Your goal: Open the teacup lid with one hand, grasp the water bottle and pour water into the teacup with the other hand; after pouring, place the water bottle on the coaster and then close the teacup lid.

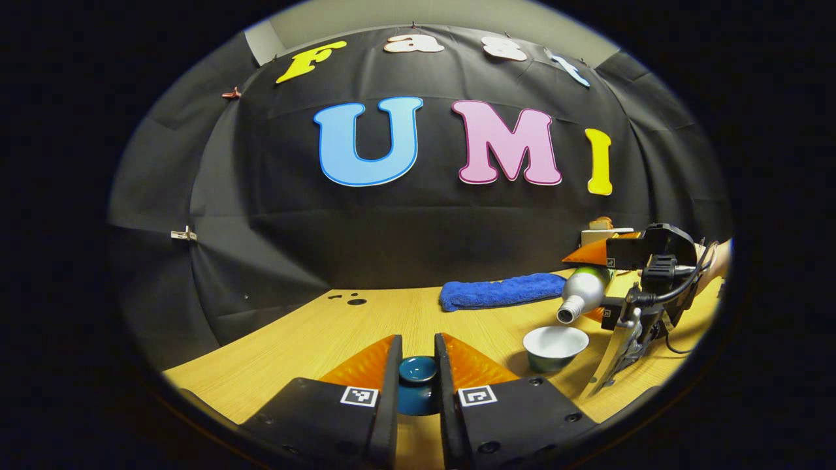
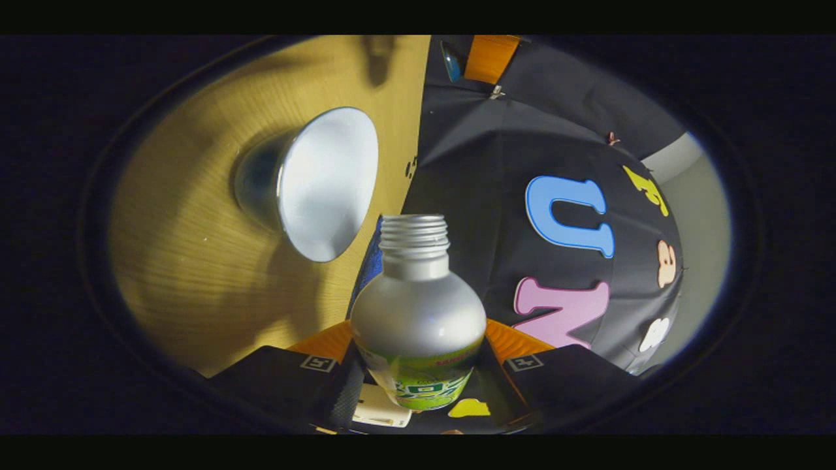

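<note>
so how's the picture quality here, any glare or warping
Left gripper view: fisheye bends the table edge, and the teacup casts a soft shadow. Right gripper view: rolled sideways, bright sheen inside the teacup and a highlight on the water bottle.

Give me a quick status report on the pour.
Left gripper shut on lid. Right gripper shut on bottle, tipped, mouth over open cup. Nothing in the way.

A staged recording booth: black cloth wall (image 1: 418,235) hung behind a bare wooden table (image 1: 392,320), pinned with clips.
</note>
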`<state>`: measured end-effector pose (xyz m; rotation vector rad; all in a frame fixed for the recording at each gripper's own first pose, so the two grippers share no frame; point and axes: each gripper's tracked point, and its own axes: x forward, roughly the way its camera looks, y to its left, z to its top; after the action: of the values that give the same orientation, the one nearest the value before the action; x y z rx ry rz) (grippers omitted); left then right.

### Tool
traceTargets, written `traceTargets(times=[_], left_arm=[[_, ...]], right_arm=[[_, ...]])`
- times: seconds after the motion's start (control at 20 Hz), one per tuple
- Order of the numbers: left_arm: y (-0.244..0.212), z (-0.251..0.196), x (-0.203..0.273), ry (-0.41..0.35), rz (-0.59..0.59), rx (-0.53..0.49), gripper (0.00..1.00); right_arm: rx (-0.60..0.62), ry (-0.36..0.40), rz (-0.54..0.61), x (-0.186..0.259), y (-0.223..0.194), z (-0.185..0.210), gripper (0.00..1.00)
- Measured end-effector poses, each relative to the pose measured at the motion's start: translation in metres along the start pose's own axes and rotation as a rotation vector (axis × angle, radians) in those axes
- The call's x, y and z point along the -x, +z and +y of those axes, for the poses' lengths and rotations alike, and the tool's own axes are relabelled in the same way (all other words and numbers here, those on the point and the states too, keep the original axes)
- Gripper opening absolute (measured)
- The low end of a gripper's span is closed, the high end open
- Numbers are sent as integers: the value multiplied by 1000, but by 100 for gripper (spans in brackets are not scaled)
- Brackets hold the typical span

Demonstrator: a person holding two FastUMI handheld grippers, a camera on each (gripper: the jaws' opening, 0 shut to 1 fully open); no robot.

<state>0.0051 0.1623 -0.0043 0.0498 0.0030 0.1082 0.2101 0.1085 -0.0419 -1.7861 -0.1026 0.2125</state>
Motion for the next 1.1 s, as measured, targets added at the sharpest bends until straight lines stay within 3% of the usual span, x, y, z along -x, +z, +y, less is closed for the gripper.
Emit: traceTargets(times=[0.15, 0.2, 1.1], left_arm=[[0, -1, 0, -2, 1, 3, 30], [-1, -1, 0, -2, 2, 2, 30], [0, -2, 2, -8, 0, 5, 30]], right_arm=[[43, -20, -11, -2, -1, -5, 74], [57, -28, -13, -1, -1, -8, 78], [244, -122, -35, -1, -10, -30, 78]])
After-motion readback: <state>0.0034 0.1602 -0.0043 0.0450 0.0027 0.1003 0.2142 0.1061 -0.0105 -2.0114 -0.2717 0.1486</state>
